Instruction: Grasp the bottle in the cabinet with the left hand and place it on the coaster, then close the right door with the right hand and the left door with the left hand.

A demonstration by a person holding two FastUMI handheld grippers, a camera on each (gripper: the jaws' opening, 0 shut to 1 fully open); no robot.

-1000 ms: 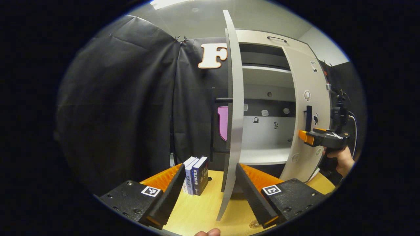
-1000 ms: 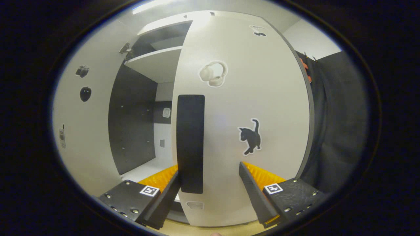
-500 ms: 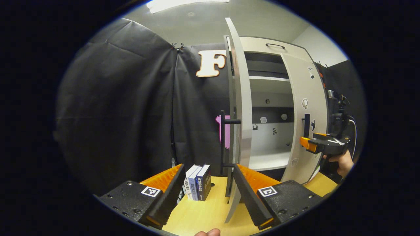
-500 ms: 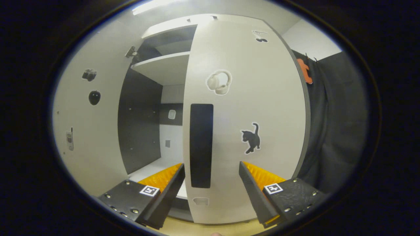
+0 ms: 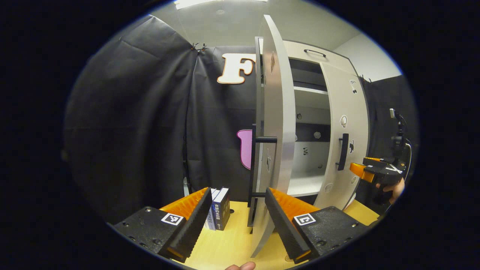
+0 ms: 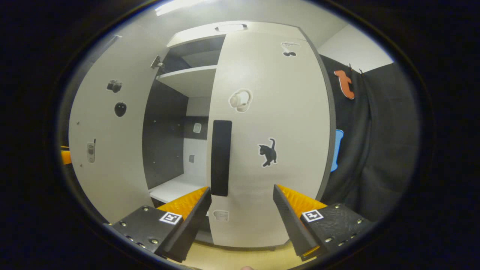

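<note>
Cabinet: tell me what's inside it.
Through the gap between the doors, the cabinet shows a bare upper shelf, a bare lower shelf and small stickers on the back. The right door covers the rest.

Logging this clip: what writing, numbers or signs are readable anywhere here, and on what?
Books: printed spines, too small and blurred to read.
Right door: picture stickers, no words.
Square markers: black-and-white patterns, no letters.
Nothing else carries readable text.
</note>
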